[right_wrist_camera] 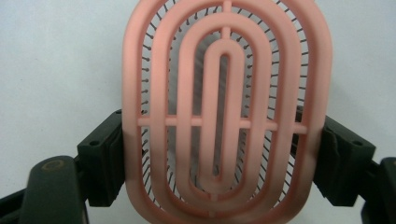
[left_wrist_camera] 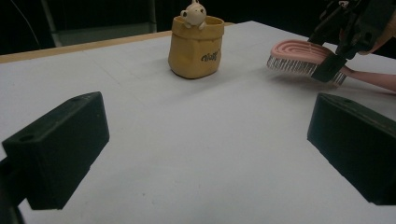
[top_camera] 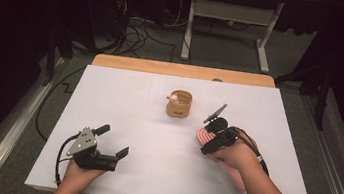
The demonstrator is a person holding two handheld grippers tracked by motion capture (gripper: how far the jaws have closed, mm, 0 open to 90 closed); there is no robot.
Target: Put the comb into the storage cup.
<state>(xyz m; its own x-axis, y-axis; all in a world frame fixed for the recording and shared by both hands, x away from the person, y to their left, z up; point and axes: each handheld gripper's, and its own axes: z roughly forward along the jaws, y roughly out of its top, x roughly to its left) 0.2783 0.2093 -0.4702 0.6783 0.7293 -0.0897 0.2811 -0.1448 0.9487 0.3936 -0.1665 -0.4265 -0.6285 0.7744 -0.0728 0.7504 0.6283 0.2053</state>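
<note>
Hairbrush (right_wrist_camera: 226, 112): one, pink, sitting between the right tongs (right_wrist_camera: 224, 154). In the right gripper view both black jaws flank the oval head at its widest part; the left one meets the rim, while at the right one I cannot tell contact from a thin gap, so a firm clamp is not certain. Head is an open frame of nested oval ribs joined by one long spine and one crossbar, dark pins with pale tips showing through the slots. In the left gripper view the brush (left_wrist_camera: 303, 56) lies bristles down on the desk, handle trailing away to the right.

Right tongs (top_camera: 211, 137) in the high view: tilted down onto the brush head (top_camera: 201, 134), right hand (top_camera: 235, 153) wrapped round the body, dark sleeve entering from the lower right, cable looping over the wrist.

Left tongs (top_camera: 114, 142): one pair, jaws standing wide apart with nothing between them, resting low over the desk at the near left, held level and aimed toward the middle. Left hand (top_camera: 80, 170) grips from below.

Beyond: one small tan pouch (top_camera: 179, 104) upright near the desk's (top_camera: 125, 91) centre, one small white figure (left_wrist_camera: 193, 13) peeking over its rim. Pouch stands near the brush head but apart from it.
</note>
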